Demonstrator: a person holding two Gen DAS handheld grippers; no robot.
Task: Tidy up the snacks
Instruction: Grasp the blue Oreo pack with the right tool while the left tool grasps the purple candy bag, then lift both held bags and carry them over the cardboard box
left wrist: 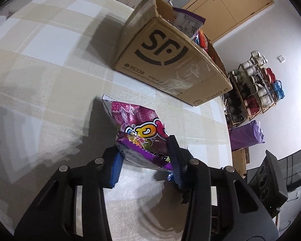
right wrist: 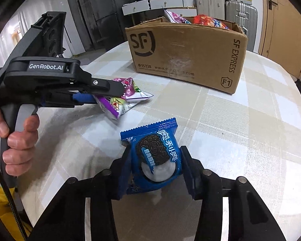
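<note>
Near the cardboard box (right wrist: 186,54), a purple candy bag (left wrist: 138,132) was pinched by the left gripper (left wrist: 145,160), and a blue Oreo packet (right wrist: 156,156) was clamped by the right gripper (right wrist: 155,168).

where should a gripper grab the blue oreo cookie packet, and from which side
Grip the blue Oreo cookie packet across its width at the lower half, coming from the near end, as the right gripper does. The flat pack's long side edges face the two fingers, and its far crimped seam points toward the brown cardboard box, ready for dropping in.
</note>
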